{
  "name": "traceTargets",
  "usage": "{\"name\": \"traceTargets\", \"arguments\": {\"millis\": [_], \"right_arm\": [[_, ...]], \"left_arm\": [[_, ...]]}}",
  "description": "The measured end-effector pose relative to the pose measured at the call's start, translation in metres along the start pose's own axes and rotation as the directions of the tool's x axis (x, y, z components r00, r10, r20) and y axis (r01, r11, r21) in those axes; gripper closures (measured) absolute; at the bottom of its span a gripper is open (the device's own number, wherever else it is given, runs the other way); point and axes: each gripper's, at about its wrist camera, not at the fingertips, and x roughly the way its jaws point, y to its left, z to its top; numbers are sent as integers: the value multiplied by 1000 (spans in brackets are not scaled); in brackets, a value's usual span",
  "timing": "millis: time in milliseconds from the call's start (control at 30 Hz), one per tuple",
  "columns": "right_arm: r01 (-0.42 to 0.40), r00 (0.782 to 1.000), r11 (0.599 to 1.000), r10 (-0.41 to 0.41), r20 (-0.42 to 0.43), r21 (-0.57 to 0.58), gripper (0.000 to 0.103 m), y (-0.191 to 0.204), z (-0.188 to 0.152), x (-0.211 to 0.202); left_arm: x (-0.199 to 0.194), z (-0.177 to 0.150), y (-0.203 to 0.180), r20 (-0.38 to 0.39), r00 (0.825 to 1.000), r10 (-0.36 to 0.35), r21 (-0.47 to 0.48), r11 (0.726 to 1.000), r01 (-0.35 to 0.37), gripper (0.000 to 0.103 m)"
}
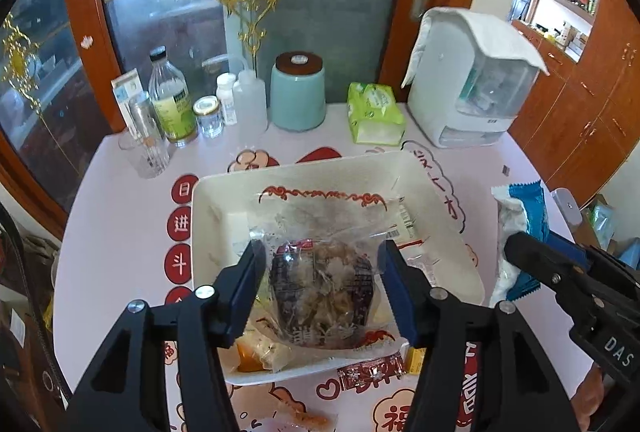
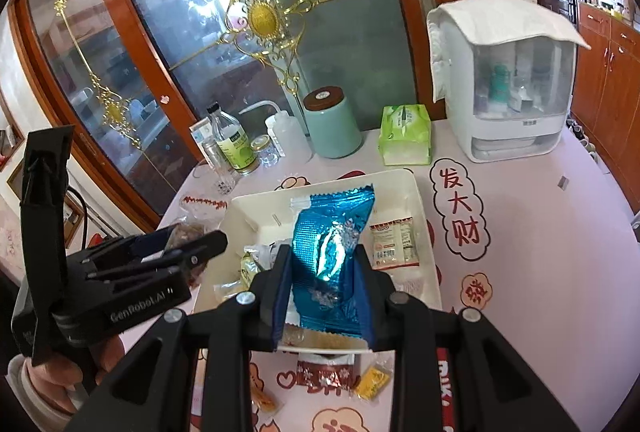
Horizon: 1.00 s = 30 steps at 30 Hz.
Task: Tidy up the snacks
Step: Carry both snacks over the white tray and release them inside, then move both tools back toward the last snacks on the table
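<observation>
My left gripper (image 1: 320, 284) is shut on a clear snack bag (image 1: 320, 292) with a dark pastry inside, held above the white square tray (image 1: 212, 216). My right gripper (image 2: 324, 296) is shut on a shiny blue foil snack packet (image 2: 332, 232), held over the tray's (image 2: 424, 216) near edge. The blue packet also shows in the left wrist view (image 1: 524, 216) at the right, with the right gripper's finger (image 1: 532, 260) below it. The tray holds a white labelled packet (image 2: 394, 240) and other small wrapped snacks (image 2: 252, 264).
A red wrapped snack (image 1: 372, 374), a yellow candy (image 2: 372, 380) and an orange snack (image 2: 264, 400) lie on the pink tablecloth in front of the tray. Behind stand bottles and jars (image 1: 172, 104), a teal canister (image 1: 298, 92), a green tissue pack (image 1: 374, 114) and a white organizer (image 1: 468, 80).
</observation>
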Motion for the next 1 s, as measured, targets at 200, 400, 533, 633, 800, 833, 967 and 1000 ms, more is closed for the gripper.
{"name": "traceTargets", "arguments": {"millis": [200, 400, 533, 633, 800, 833, 967, 1000], "right_arm": [[20, 998, 999, -18, -65, 38, 67, -7, 5, 33], [24, 996, 998, -20, -88, 50, 60, -12, -2, 39], [18, 996, 999, -14, -87, 42, 60, -13, -8, 33], [13, 996, 999, -10, -88, 31, 60, -14, -13, 28], [19, 995, 1000, -18, -93, 11, 60, -17, -29, 16], [24, 995, 1000, -23, -93, 10, 60, -18, -33, 14], [34, 995, 999, -31, -91, 28, 60, -24, -51, 3], [34, 996, 999, -31, -90, 37, 60, -26, -56, 0]], "left_arm": [[20, -1, 10, -23, 999, 43, -48, 998, -44, 20], [18, -3, 18, -11, 999, 39, -74, 996, -40, 17], [11, -8, 18, 8, 999, 39, -85, 996, -38, 17], [4, -11, 15, 25, 999, 41, -76, 996, -39, 17], [-10, -21, 7, 55, 998, 37, -53, 998, -34, 16], [-13, -24, 5, 59, 998, 36, -49, 998, -33, 16], [-26, -40, -2, 79, 996, 27, -48, 999, -23, 16], [-28, -44, -3, 83, 996, 21, -54, 998, -16, 16]]}}
